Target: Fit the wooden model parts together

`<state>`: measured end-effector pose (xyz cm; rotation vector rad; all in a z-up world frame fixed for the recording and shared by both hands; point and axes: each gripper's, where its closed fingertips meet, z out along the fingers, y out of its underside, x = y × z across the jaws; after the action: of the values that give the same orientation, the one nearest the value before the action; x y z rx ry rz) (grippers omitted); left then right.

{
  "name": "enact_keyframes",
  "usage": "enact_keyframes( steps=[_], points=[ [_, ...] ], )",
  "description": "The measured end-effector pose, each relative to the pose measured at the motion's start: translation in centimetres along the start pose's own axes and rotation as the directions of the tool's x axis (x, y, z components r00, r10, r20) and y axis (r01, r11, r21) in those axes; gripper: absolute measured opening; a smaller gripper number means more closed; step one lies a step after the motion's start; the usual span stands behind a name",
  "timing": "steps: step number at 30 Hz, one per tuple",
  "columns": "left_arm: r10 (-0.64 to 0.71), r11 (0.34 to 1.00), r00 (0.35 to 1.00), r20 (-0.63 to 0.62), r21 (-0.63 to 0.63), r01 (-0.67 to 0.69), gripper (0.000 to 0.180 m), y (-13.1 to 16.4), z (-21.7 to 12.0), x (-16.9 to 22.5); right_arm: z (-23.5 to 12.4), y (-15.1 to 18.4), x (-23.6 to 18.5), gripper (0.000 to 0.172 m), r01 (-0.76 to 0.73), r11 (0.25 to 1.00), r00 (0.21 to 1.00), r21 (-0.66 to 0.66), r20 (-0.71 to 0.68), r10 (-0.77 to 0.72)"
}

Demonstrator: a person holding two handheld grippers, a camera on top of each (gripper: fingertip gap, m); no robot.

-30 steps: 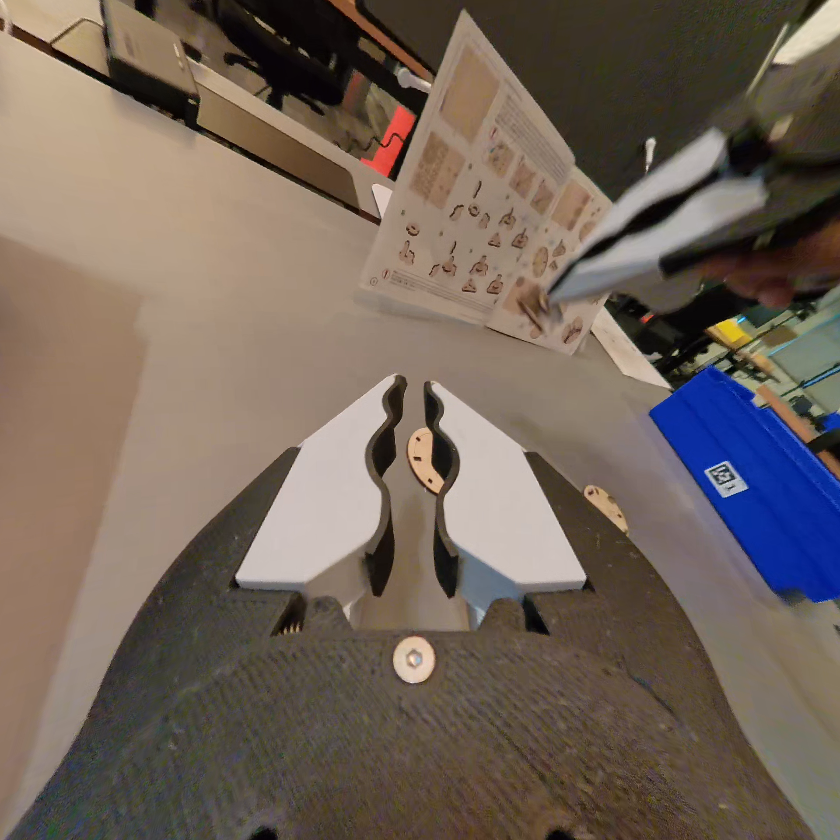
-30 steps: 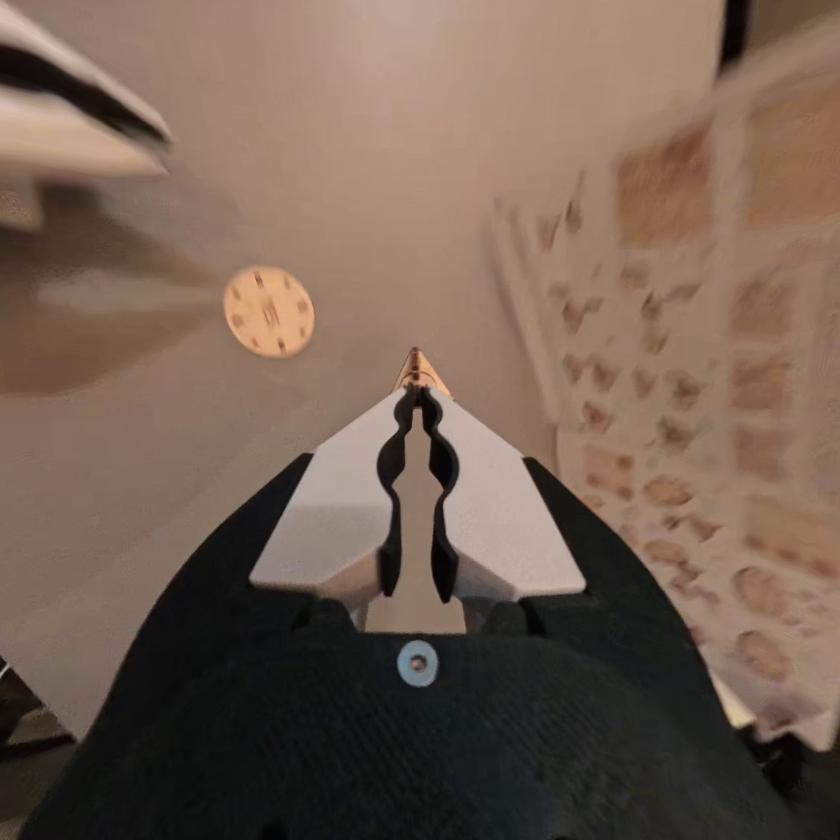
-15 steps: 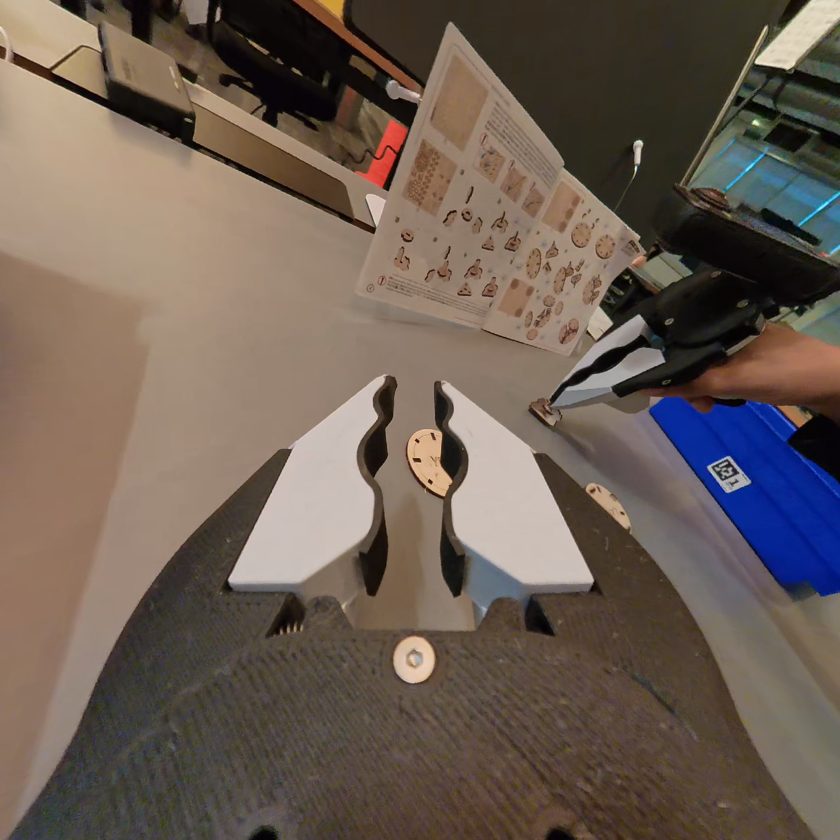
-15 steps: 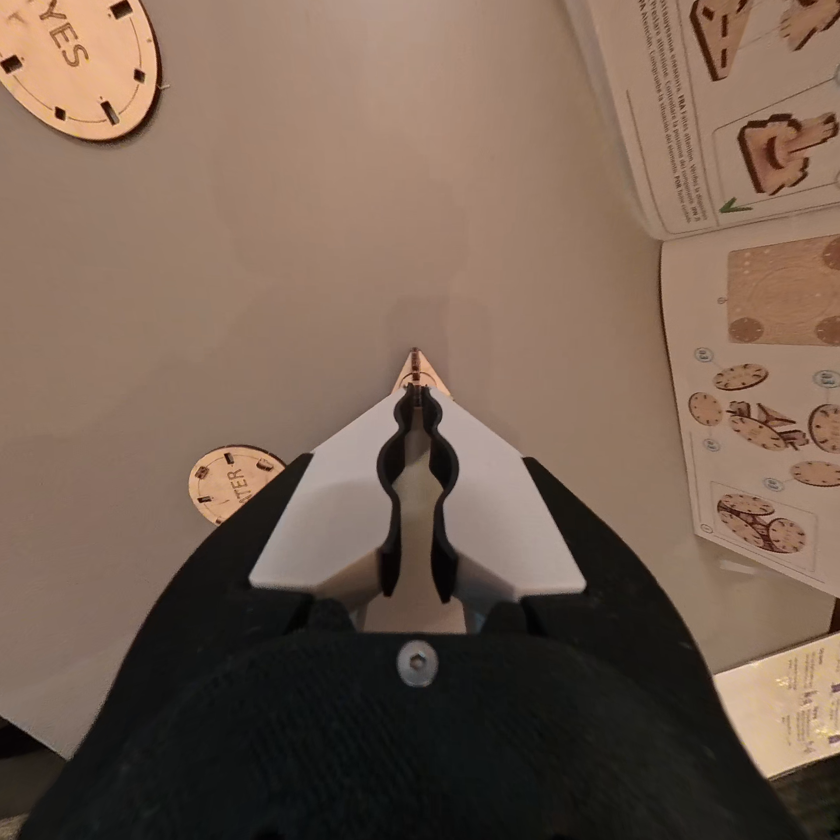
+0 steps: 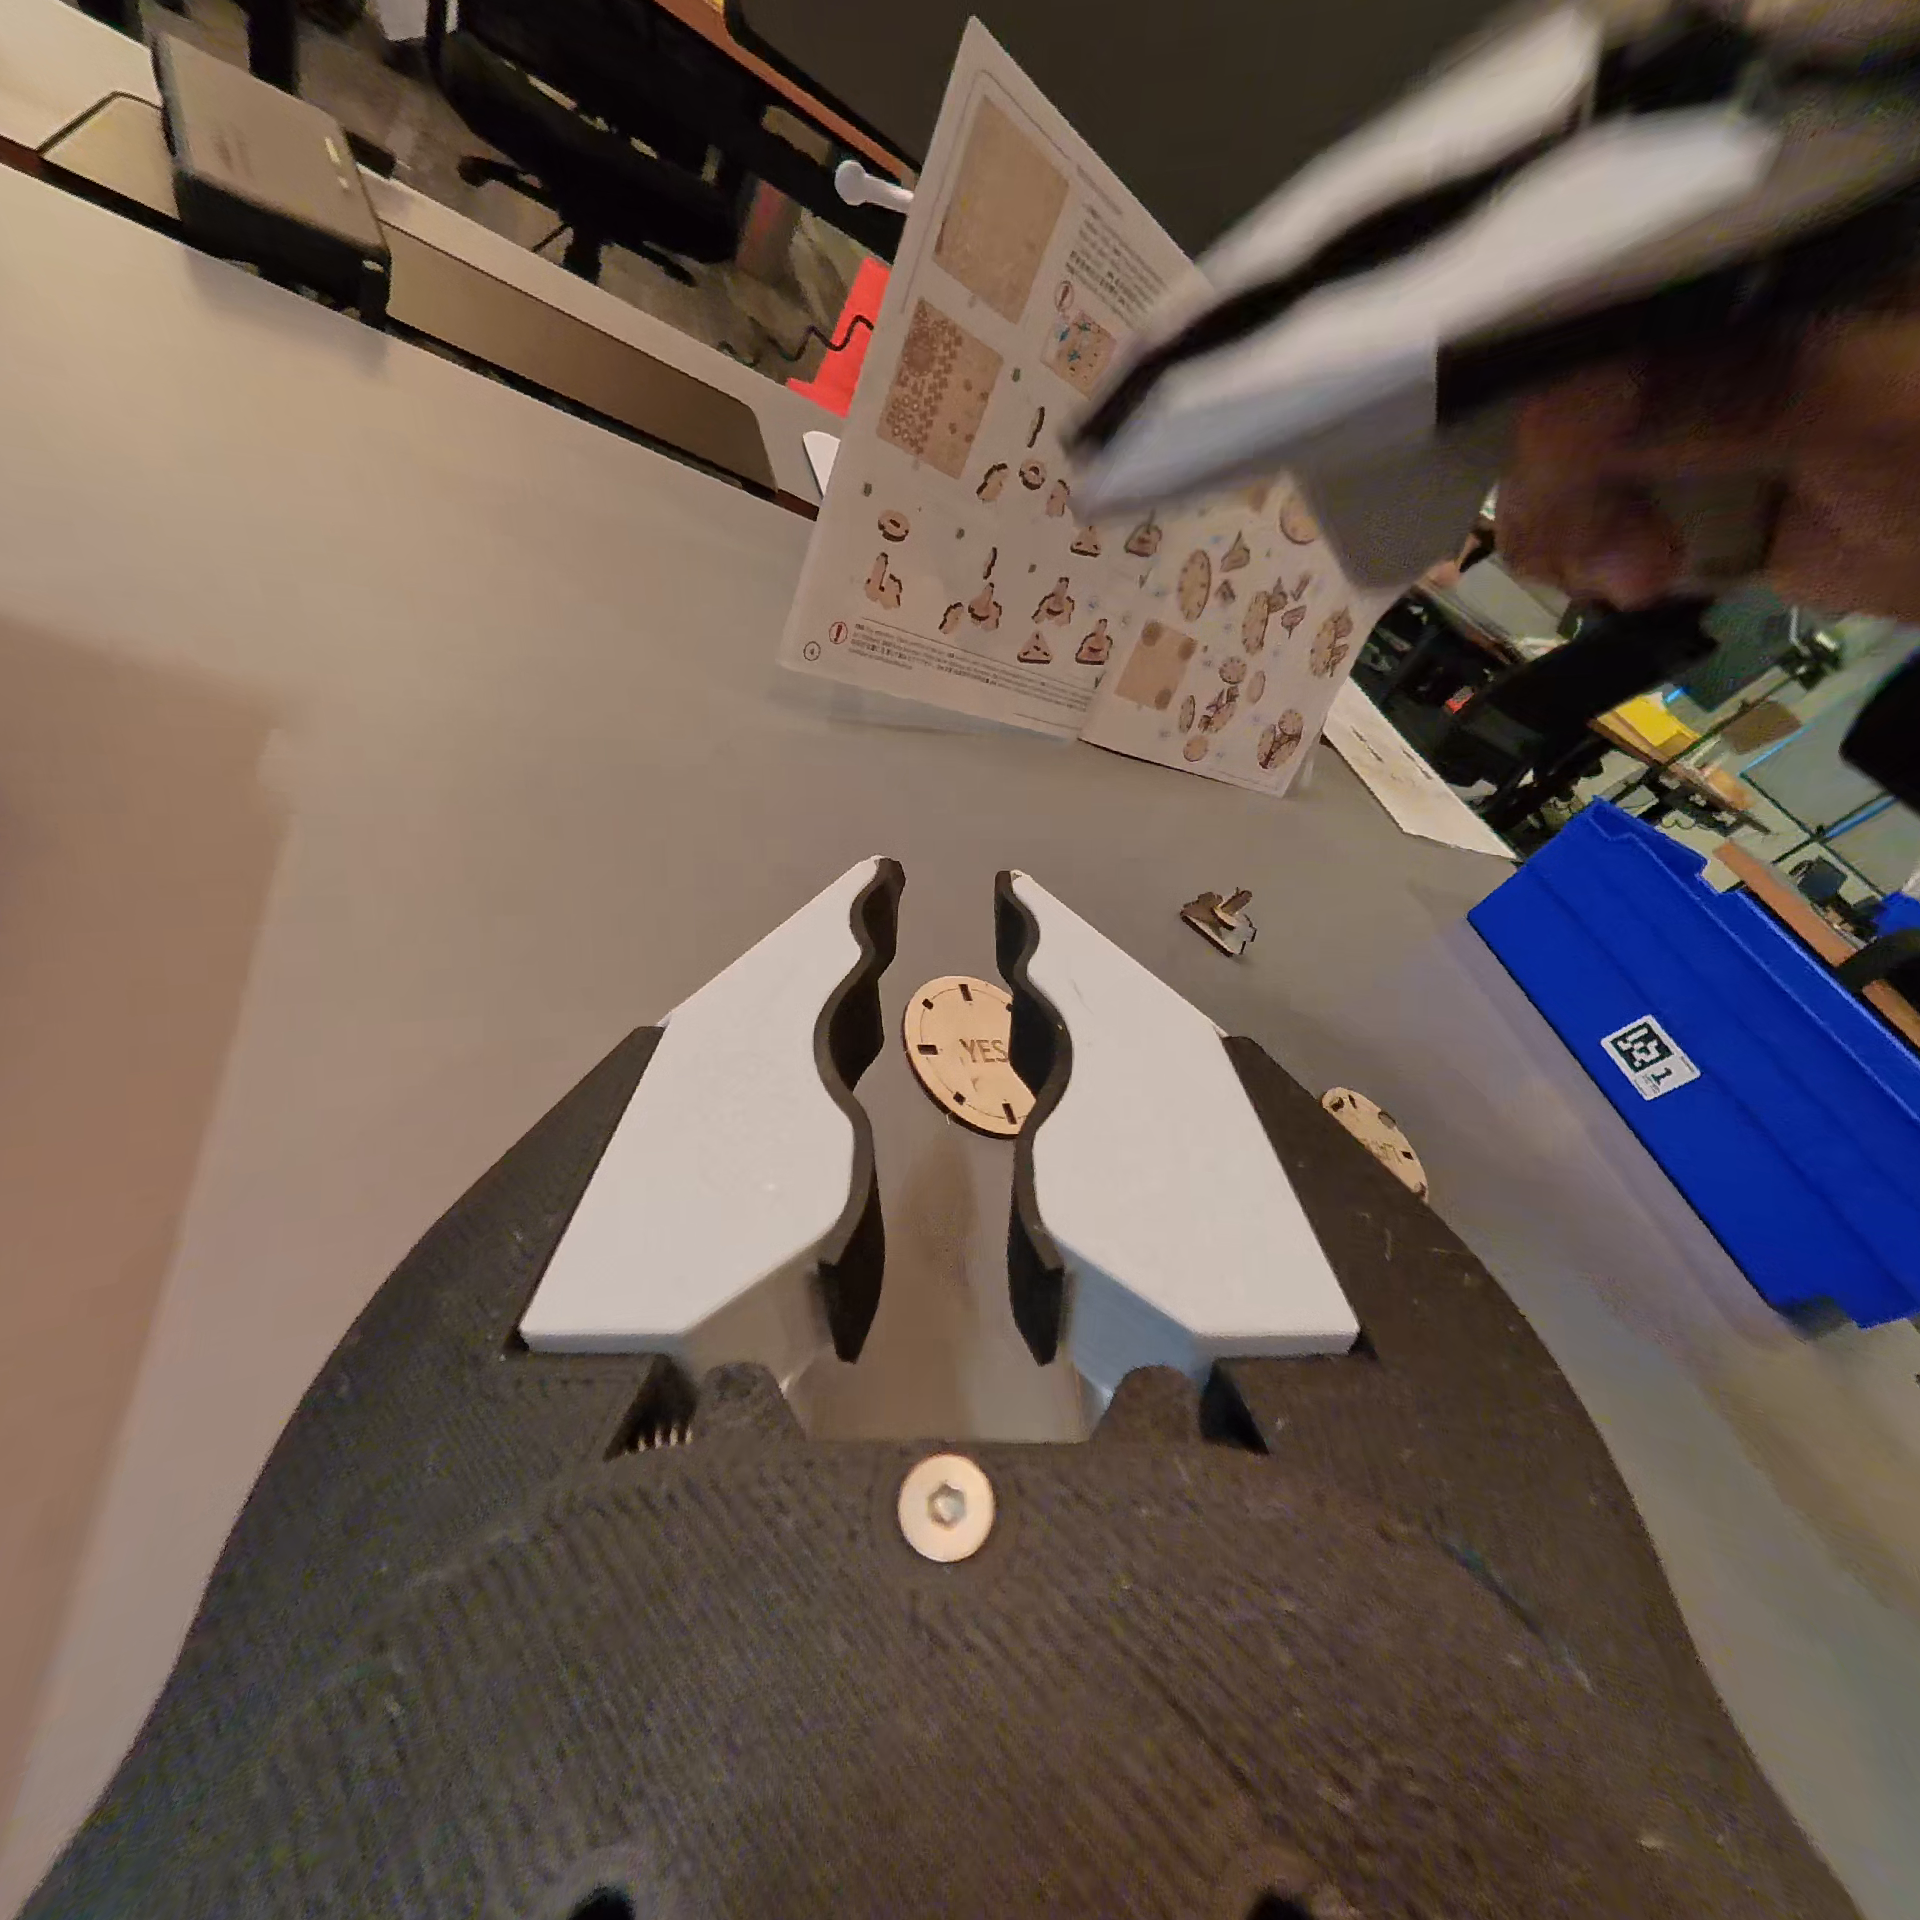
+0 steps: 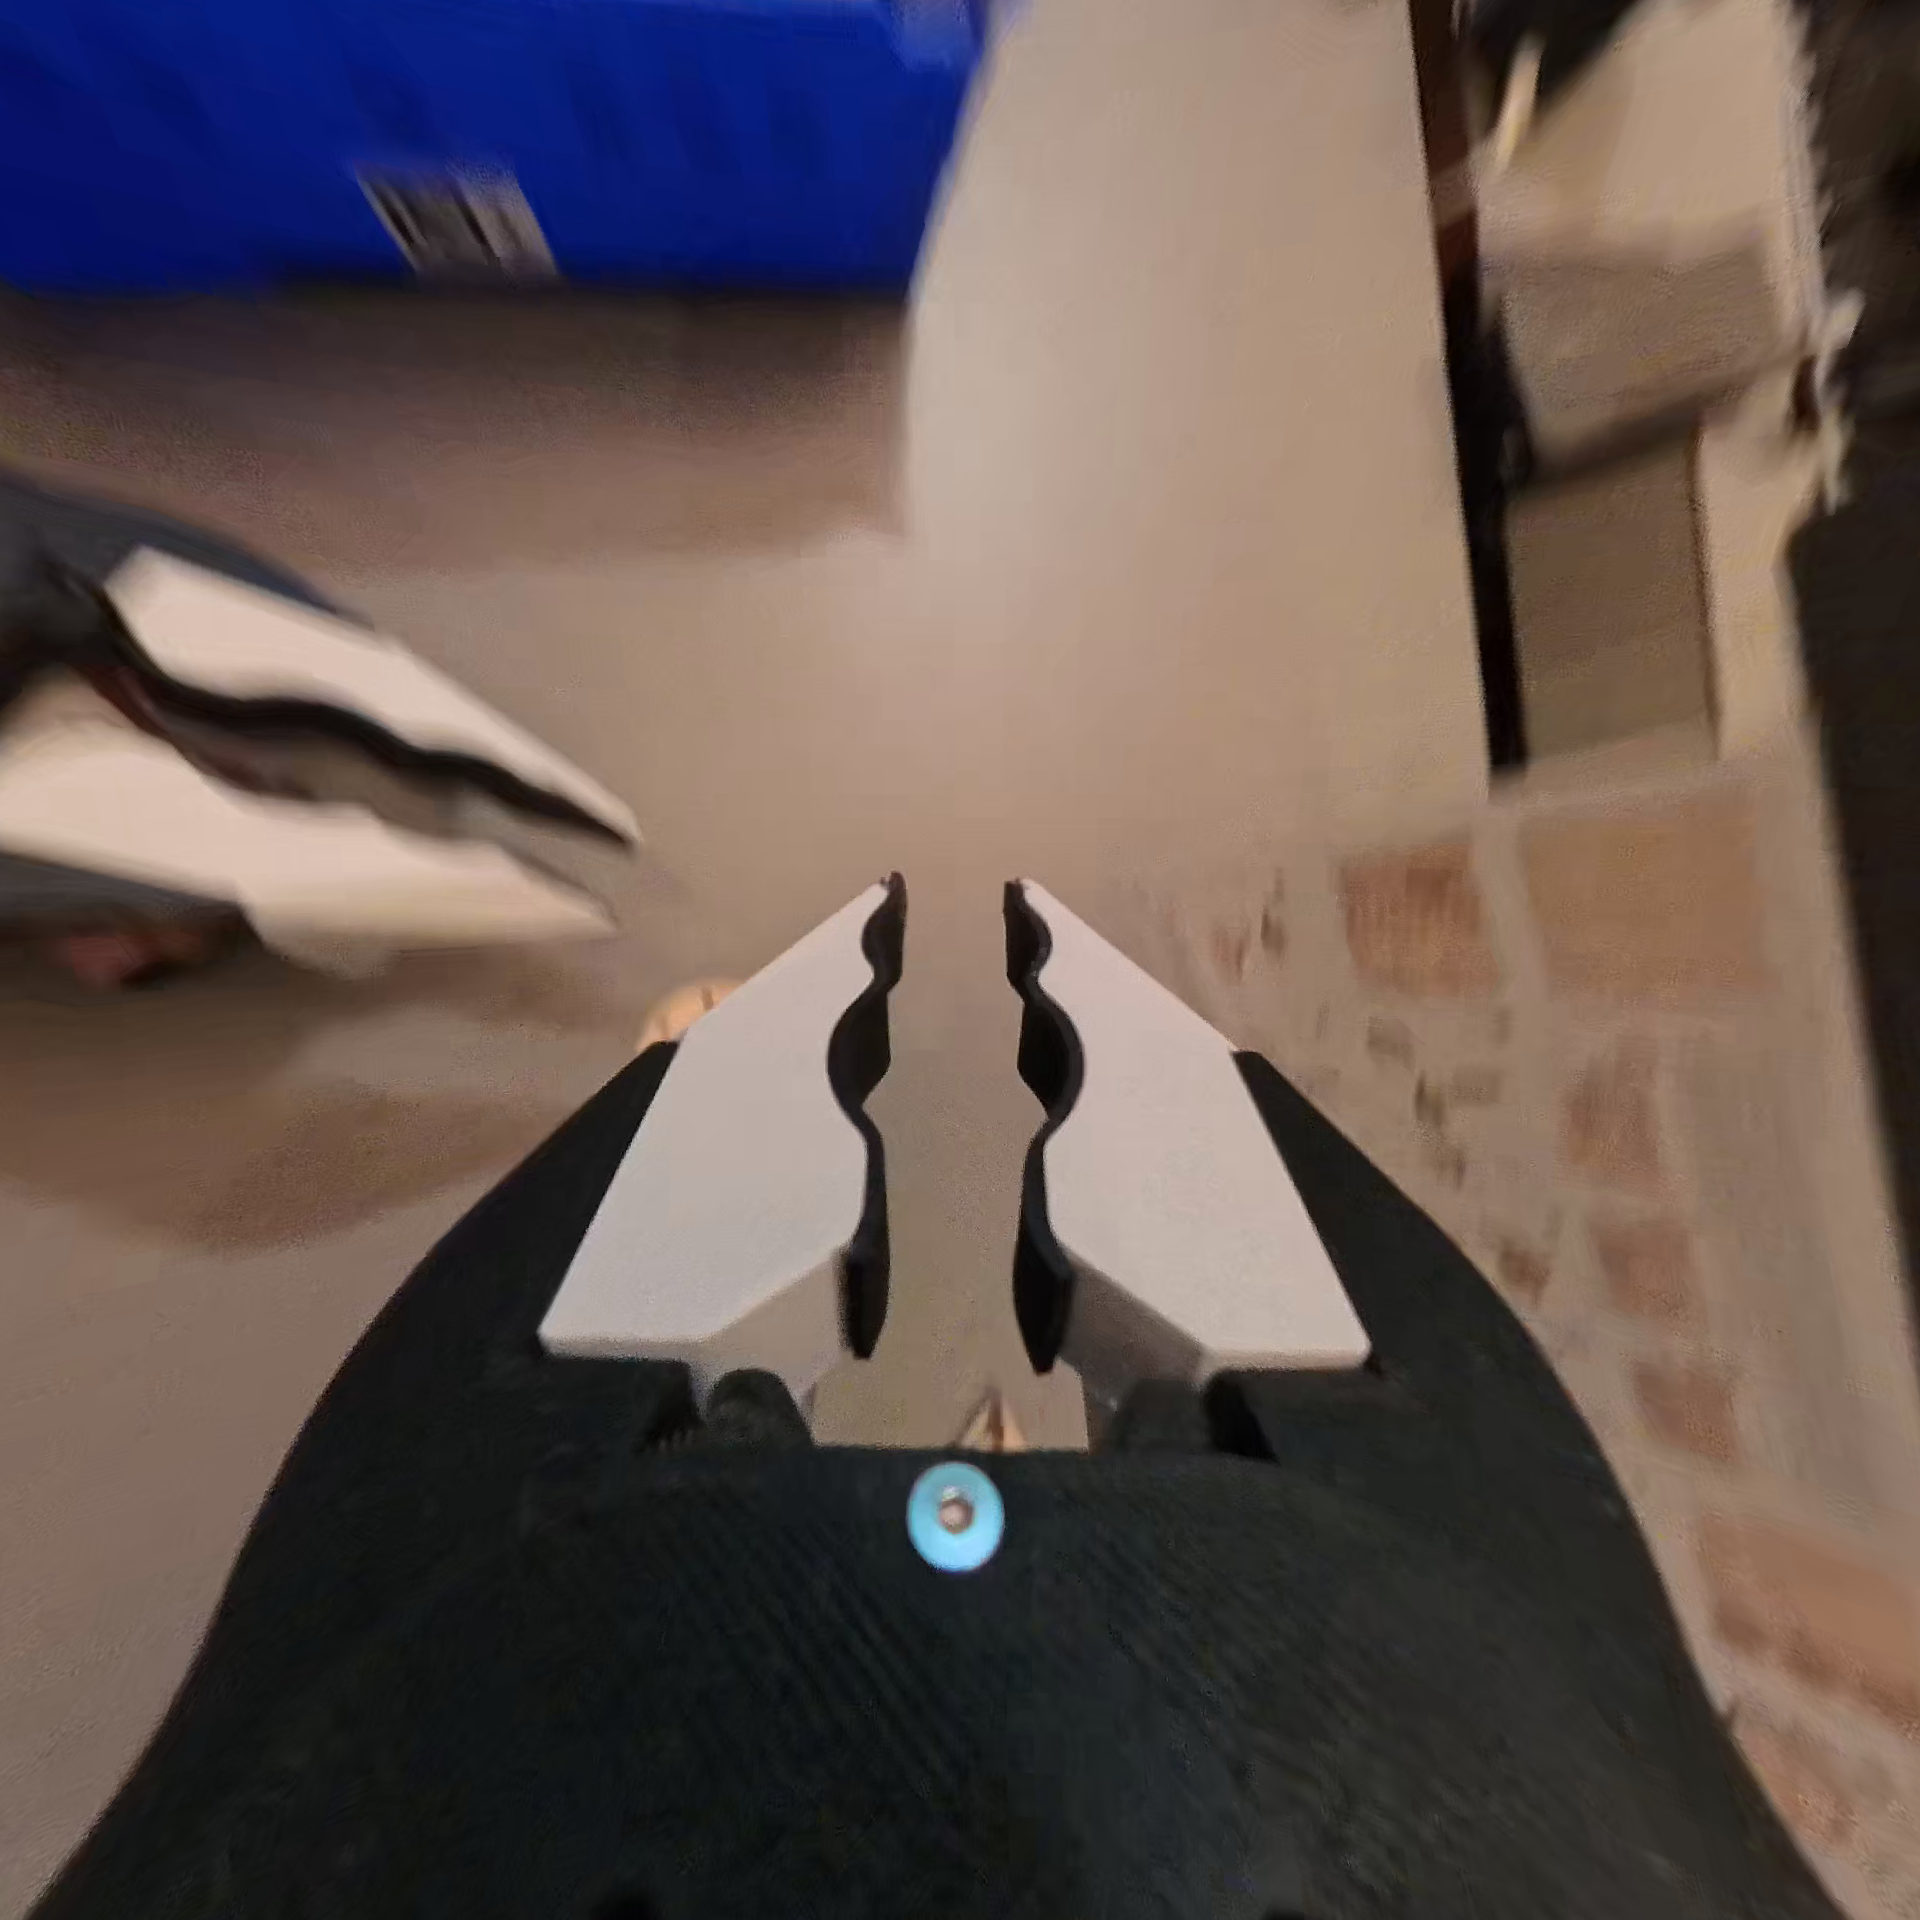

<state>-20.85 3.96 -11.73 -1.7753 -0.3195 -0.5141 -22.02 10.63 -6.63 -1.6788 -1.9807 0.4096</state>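
I see an open workshop-office: long grey table (image 5: 436, 644), black swivel office chair (image 5: 613, 197), blue plastic storage bin (image 5: 1704, 1091).

Grey matte tabletop (image 5: 436, 665) fills most of the left wrist view.

Upper centre: white folded instruction sheet (image 5: 997, 436) printed with tan diagrams, standing open and upright on the table.

Upper left: dark flat box-shaped device (image 5: 270, 197) at the far table edge; behind it, black office chairs (image 5: 613, 145) and a red object (image 5: 852, 332) on the floor.

Right edge, mid-height: blue plastic bin (image 5: 1704, 1101) bearing a white square-code label (image 5: 1647, 1055). Beyond it, a white paper sheet (image 5: 1403, 774) lying flat.

Right wrist view is heavily blurred: blue bin (image 6: 312, 125) in the upper left, sheet of tan diagrams (image 6: 1621, 1039) at right.
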Motion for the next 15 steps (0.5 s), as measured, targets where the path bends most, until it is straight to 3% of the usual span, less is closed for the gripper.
enact_keyframes(
  steps=[4,7,11,15],
  points=[
    [-0.005,1.000,1.000,-0.006,-0.003,0.005,0.018,0.0,0.0,0.0,2.5,-11.1,-3.8,0.015,0.175,0.977,0.981,0.119,0.066,-0.184],
    [0.005,1.000,1.000,-0.003,-0.007,-0.005,0.017,0.1,0.0,0.1,6.5,-16.4,-6.2,0.015,0.345,0.936,0.930,0.064,0.110,-0.351],
    [0.011,1.000,1.000,-0.004,-0.002,-0.011,0.018,-0.1,-0.1,0.1,12.4,-19.4,-7.2,0.012,0.514,0.853,0.846,-0.093,0.217,-0.486],
    [-0.015,1.000,1.000,-0.027,0.001,0.015,0.018,-0.2,-0.1,0.3,16.9,-18.7,-6.0,0.016,0.560,0.764,0.825,-0.321,0.305,-0.476]
  ],
)
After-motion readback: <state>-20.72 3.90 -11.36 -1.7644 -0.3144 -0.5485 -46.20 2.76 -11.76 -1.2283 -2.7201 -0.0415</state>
